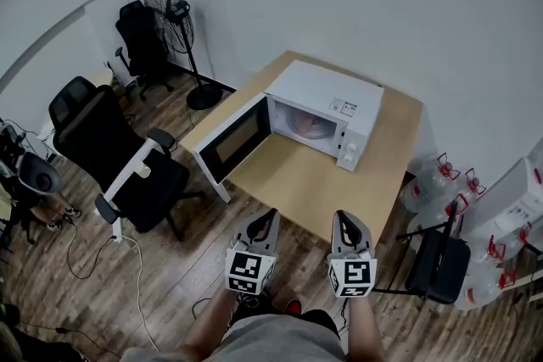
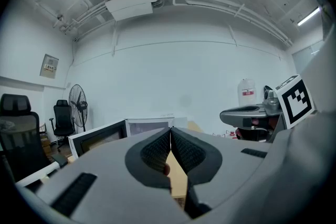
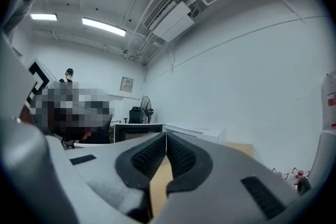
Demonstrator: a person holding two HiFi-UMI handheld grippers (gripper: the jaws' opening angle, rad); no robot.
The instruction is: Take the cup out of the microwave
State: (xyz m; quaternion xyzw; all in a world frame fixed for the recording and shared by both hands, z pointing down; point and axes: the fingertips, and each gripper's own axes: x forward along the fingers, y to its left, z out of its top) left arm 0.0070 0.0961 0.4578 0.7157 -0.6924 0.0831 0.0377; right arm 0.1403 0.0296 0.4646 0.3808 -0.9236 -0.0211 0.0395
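Task status: opening stage only. The microwave (image 1: 327, 108) stands on the wooden table (image 1: 318, 186) with its door (image 1: 231, 138) already swung fully open to the left, so access to the cavity is clear. A pinkish-red object (image 1: 306, 125) sits inside the cavity. It is probably the cup, though at this range the head view cannot confirm its shape or separate it from the turntable. Nothing has been lifted out. The reach, the grip, the withdrawal and the set-down are all left to do.

Tool status, 2 units inspected:

- The left gripper (image 1: 266, 218) is held low in front of the person, at the near edge of the table and well apart from the microwave. Its own view shows both ribbed pads (image 2: 157, 152) pressed tip to tip with nothing between them, and it points slightly downward towards the oven.
- The right gripper (image 1: 346, 220) sits beside it at about the same height, also well short of the oven. Its jaws likewise meet at the tips and it carries nothing.

Finding: neither unit touches the cup, the door or the table. In the inspector's judgement, 1 gripper must spread its jaws before entering the cavity.
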